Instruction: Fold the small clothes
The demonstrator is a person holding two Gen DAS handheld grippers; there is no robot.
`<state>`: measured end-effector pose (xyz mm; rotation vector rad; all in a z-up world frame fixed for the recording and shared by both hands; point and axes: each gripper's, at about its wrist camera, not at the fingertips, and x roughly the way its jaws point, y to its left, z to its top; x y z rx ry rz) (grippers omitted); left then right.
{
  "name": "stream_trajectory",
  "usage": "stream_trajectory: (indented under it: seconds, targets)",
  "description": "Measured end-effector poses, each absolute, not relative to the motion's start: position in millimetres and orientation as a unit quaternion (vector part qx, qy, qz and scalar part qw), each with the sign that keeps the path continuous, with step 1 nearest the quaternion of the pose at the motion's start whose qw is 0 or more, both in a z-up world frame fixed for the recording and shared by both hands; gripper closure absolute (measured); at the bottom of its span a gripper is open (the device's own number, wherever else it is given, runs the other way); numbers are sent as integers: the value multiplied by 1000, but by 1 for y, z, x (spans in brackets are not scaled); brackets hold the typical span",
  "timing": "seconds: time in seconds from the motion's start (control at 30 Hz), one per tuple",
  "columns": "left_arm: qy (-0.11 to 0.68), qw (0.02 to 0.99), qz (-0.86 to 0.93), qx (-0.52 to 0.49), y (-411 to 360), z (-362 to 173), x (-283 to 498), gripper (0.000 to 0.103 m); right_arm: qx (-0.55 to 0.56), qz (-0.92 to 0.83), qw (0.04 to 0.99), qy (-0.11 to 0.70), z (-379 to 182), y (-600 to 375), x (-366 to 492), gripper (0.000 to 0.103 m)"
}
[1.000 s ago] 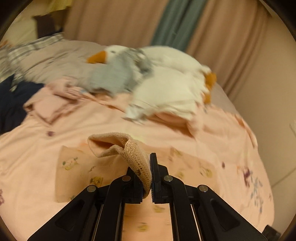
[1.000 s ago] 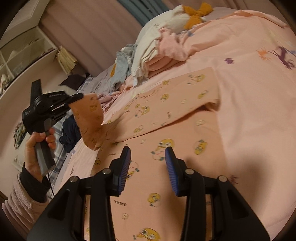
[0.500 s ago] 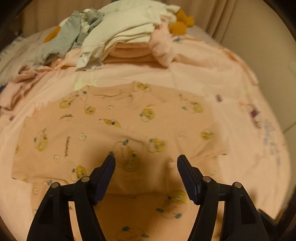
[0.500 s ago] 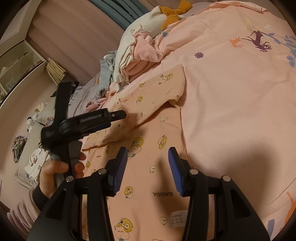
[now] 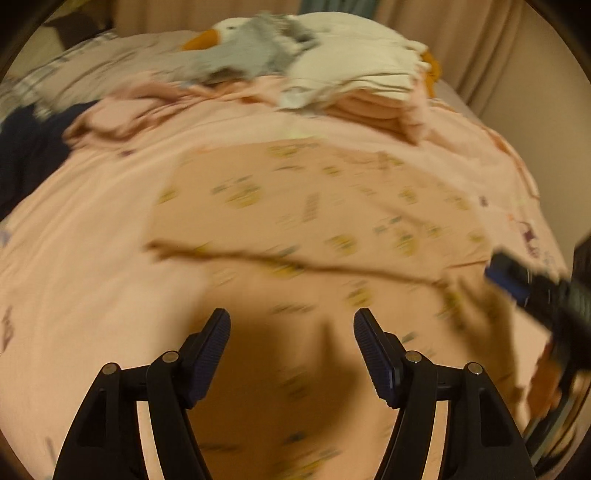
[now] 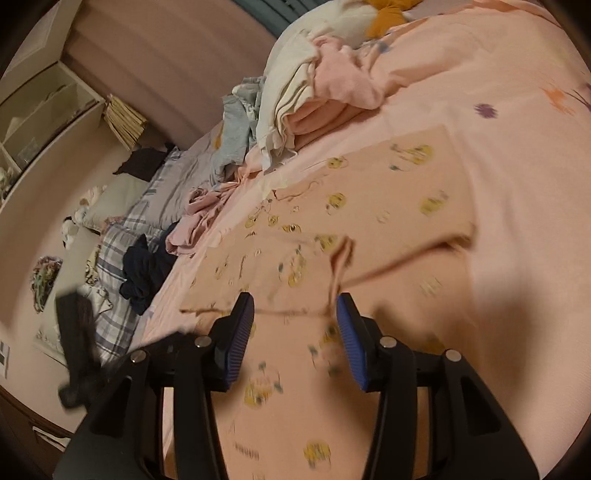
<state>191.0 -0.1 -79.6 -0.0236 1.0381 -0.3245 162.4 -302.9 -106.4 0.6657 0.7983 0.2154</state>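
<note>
Peach printed garment [image 5: 317,206] flat beneath both open tongs

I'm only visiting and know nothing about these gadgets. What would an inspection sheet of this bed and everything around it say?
Surface: bed with pink sheet.
Job's things: peach cartoon-print garment lying partly folded.
Clutter: stacked clothes, grey garment, navy garment, plush goose.
Grippers: left gripper open, jaws just opened, nothing between; right gripper open above the garment.
Cables: nothing seen.
Surroundings: curtains, shelf unit, pillow.
</note>
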Motion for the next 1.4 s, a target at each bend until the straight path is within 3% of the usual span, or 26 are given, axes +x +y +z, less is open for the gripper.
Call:
stream_trajectory:
  seconds: [0.27, 0.37, 0.43, 0.77, 1.0, 1.13, 1.27, 1.4]
  targets:
    - [503, 853, -119, -66, 70, -95, 174, 34, 241, 41, 861, 447, -131, -282, 226, 59]
    - [507, 851, -109, -80, 84, -101, 174, 34, 215, 18, 859, 464, -139, -274, 237, 74]
    - [510, 850, -104, -86, 91, -104, 176, 34, 196, 2, 869, 453, -135, -270, 238, 96]
    - [513, 846, -102, -104, 103, -110, 177, 34, 211, -19, 914, 346, -62, -302, 217, 97]
    - [512, 846, -106, -99, 96, -107, 178, 34, 137, -97, 884, 436, -96, -323, 233, 92]
    - [505, 851, -116, -87, 85, -100, 182, 34, 107, -121, 897, 411, -96, -325, 220, 83]
    - [486, 859, -138, -85, 67, -91, 192, 34, 143, -39, 909, 391, -88, -319, 211, 83]
    - [464, 866, -172, -75, 42, -83, 210, 34, 130, -8, 890, 436, -110, -308, 216, 86]
